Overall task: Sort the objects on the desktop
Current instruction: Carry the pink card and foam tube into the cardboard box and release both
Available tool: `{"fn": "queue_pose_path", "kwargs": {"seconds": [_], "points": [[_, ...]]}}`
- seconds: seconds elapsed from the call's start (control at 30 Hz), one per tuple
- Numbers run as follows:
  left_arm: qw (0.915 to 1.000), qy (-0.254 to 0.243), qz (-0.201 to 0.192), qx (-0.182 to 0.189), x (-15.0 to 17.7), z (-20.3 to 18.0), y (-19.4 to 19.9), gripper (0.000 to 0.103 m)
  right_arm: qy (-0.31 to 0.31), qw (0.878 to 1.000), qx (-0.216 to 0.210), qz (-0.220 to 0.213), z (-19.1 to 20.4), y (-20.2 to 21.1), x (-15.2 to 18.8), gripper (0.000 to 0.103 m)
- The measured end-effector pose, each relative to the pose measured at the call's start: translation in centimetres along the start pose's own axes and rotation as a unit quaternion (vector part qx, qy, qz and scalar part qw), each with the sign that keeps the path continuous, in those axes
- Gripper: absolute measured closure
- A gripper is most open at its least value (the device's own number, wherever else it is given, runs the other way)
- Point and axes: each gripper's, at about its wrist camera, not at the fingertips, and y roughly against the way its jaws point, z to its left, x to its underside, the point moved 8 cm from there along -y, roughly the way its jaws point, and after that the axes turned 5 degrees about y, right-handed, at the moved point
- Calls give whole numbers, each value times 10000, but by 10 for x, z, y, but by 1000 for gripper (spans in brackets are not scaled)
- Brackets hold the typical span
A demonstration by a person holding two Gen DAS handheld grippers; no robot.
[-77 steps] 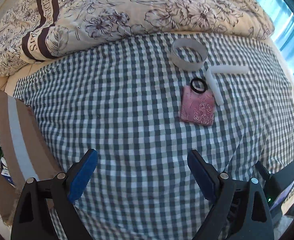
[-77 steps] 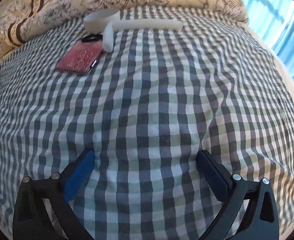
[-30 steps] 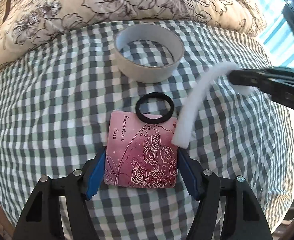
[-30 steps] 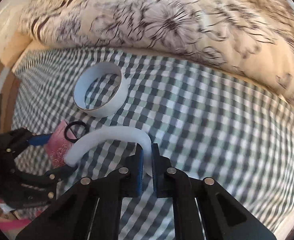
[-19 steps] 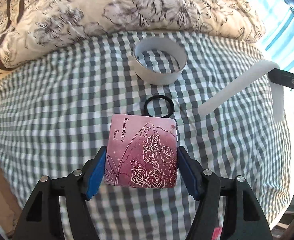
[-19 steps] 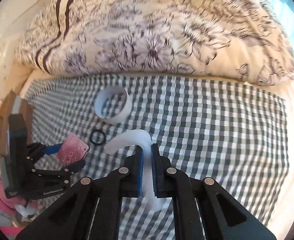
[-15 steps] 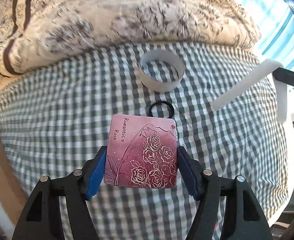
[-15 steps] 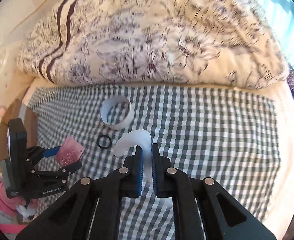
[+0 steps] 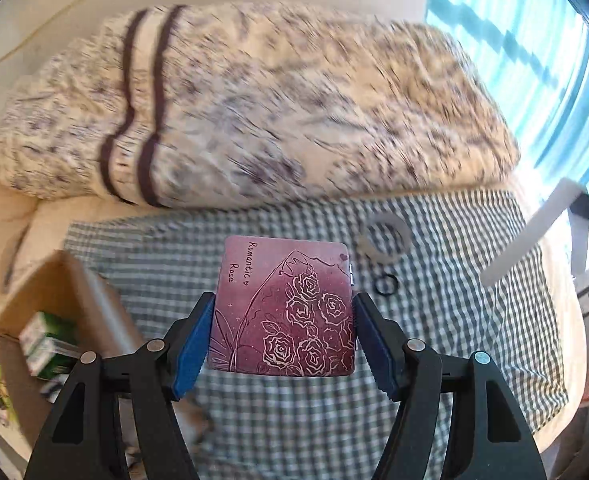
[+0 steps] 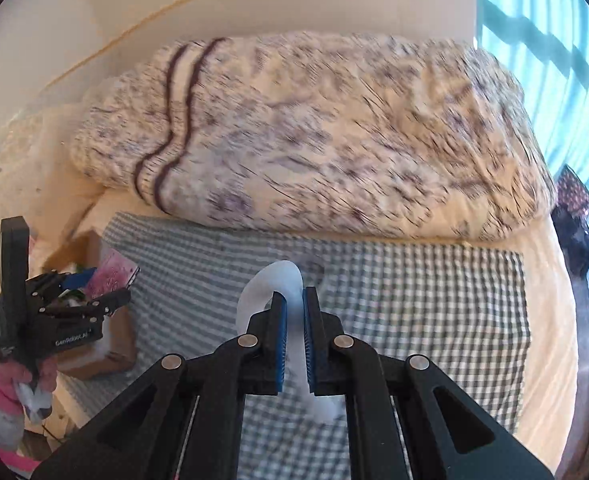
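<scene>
Both claws have risen well clear of the bed since a moment ago: the left claw (image 9: 284,330) stays clamped on the pink rose case (image 9: 284,308), now swung toward the cardboard box (image 9: 50,312). The right claw (image 10: 293,334) keeps the white foam strip (image 10: 272,282) pinched, while the tape ring (image 9: 386,236) and black ring (image 9: 386,284) remain on the checked cloth (image 9: 454,320)

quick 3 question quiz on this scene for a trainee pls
1. True or false: the left hand-held gripper holds the pink rose-print case clear of the checked cloth.
2. What is the right hand-held gripper shut on?
A. black ring
B. white foam strip
C. white tape ring
3. Fill in: the black ring lies just in front of the ____.

Key:
1. true
2. B, the white foam strip
3. white tape ring
</scene>
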Motion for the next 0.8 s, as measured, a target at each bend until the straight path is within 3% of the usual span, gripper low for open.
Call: {"fn": "queue_pose_path", "kwargs": {"seconds": [0.27, 0.5, 0.63, 0.8], "points": [[9998, 86, -201, -27, -12, 113, 65, 34, 366, 9981, -296, -399, 136, 28, -33, 96], [9996, 105, -165, -219, -4, 206, 74, 34, 516, 9951, -692, -492, 259, 13, -51, 96], [9993, 263, -12, -260, 18, 247, 57, 33, 686, 9932, -925, -186, 319, -23, -40, 96], [9985, 295, 186, -412, 48, 271, 22, 33, 794, 9905, -1032, 442, 358, -83, -7, 96]]}}
